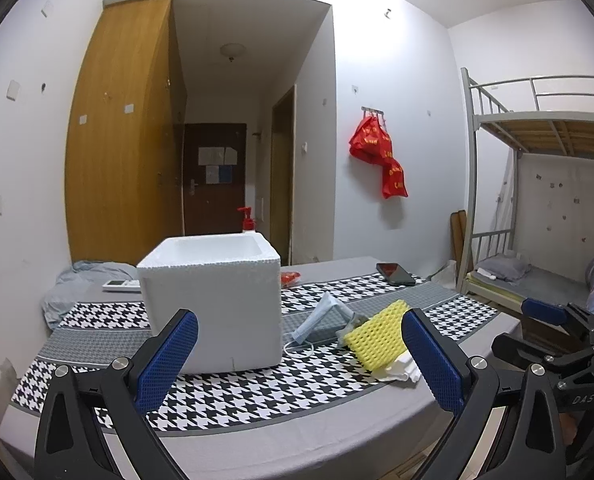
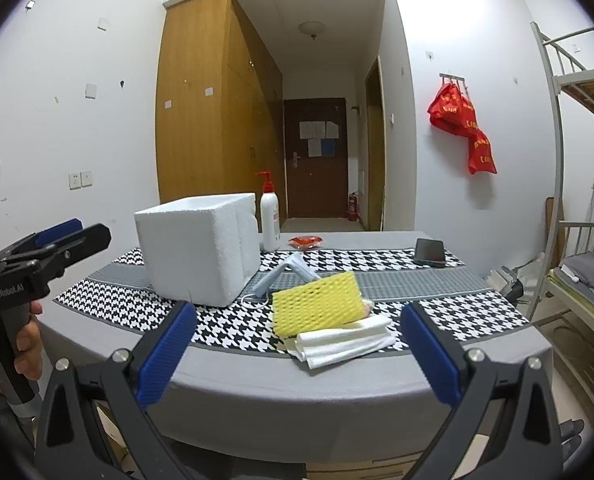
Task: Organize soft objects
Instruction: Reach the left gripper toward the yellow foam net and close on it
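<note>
A white foam box (image 1: 213,300) (image 2: 195,248) stands open-topped on the table. To its right lie a yellow foam net sleeve (image 1: 377,334) (image 2: 317,304), a folded white cloth (image 1: 401,370) (image 2: 345,340) and a light-blue face mask (image 1: 321,320) (image 2: 281,274). My left gripper (image 1: 297,360) is open and empty, in front of the box. My right gripper (image 2: 297,352) is open and empty, near the table's front edge before the yellow sleeve and cloth. The left gripper also shows at the left of the right wrist view (image 2: 57,240).
The table (image 2: 337,392) has a grey cloth with a houndstooth runner. A pump bottle (image 2: 269,216), a red packet (image 2: 306,242) and a black phone (image 2: 429,252) lie at the back. A remote (image 1: 121,285) and bluish cloth (image 1: 81,280) are at the far left. A bunk bed (image 1: 537,200) stands right.
</note>
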Demonstrator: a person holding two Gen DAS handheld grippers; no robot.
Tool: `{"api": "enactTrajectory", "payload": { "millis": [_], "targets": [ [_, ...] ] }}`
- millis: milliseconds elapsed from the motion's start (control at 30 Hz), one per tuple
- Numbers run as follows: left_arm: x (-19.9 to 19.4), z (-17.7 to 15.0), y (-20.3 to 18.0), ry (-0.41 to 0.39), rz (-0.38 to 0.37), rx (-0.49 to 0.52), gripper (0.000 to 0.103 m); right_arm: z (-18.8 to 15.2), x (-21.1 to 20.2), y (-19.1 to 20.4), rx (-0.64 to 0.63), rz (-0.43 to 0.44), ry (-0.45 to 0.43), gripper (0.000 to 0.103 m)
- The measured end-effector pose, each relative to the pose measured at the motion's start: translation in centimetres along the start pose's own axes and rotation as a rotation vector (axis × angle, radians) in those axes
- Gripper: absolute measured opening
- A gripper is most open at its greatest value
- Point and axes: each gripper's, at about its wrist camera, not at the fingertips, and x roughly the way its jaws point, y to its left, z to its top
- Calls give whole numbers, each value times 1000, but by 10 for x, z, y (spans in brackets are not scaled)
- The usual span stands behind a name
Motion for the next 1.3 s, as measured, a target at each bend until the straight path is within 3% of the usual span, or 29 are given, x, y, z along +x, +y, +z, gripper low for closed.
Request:
{"api": "enactTrajectory", "payload": {
  "millis": [700,1300],
  "targets": [
    [63,-4,-21,133,-128,57,102,-8,45,-27,46,-23,91,103],
    [141,-18,-57,307,-253,181,102,-23,70,-65,98,-61,160,103]
  ]
}}
